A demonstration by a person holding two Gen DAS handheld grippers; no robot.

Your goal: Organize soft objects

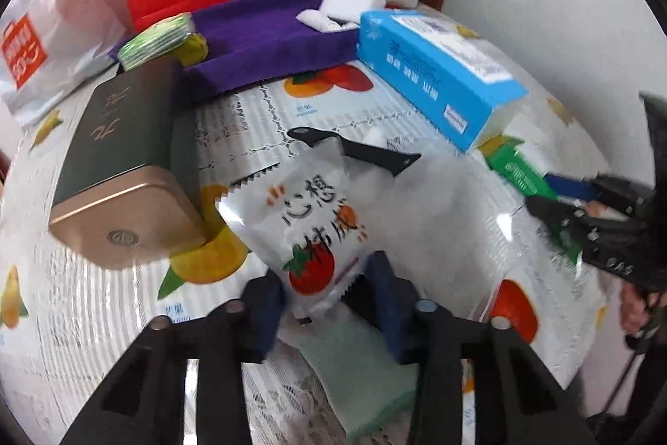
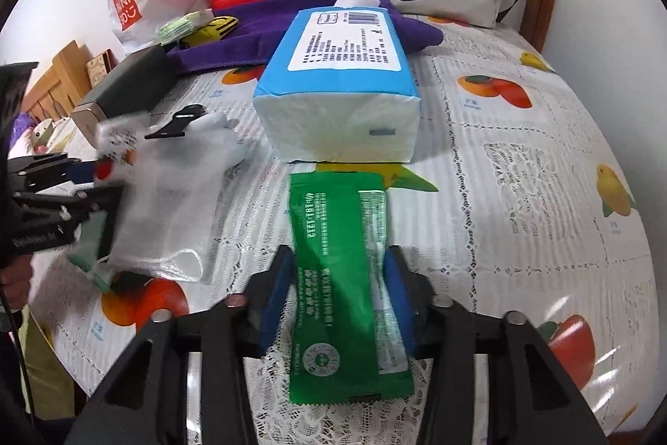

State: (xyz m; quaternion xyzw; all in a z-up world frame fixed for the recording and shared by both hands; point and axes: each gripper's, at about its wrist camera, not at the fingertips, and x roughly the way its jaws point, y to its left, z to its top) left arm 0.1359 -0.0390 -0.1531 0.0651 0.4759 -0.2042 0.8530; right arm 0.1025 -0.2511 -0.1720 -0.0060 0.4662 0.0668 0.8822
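- Left claw (image 1: 325, 303) has its blue pads pinched in on the bottom edge of the white snack packet (image 1: 300, 232), the one with the tomato print; jaws narrowed, packet between them and tilted up off the counter (image 1: 542, 320).
- Right claw (image 2: 337, 303) is partly closed on the green sachet (image 2: 346, 278), pads pressing both long edges; the sachet runs lengthwise through the jaws, its far end just short of the blue tissue pack (image 2: 337, 78).
- The purple tray (image 1: 267, 40) sits at the back of the counter, well apart from both claws, and looks the likely home for the soft items.
- Risk one: the left grip is only on a thin sealed edge, so the slick packet could slide out when lifted.
- Risk two: the clear plastic bag (image 2: 166, 194) with a black clip (image 1: 354, 149) lies under the packet and may drag along.
- Risk three: the tissue pack stands between the sachet and the tray; a low carry would knock it.
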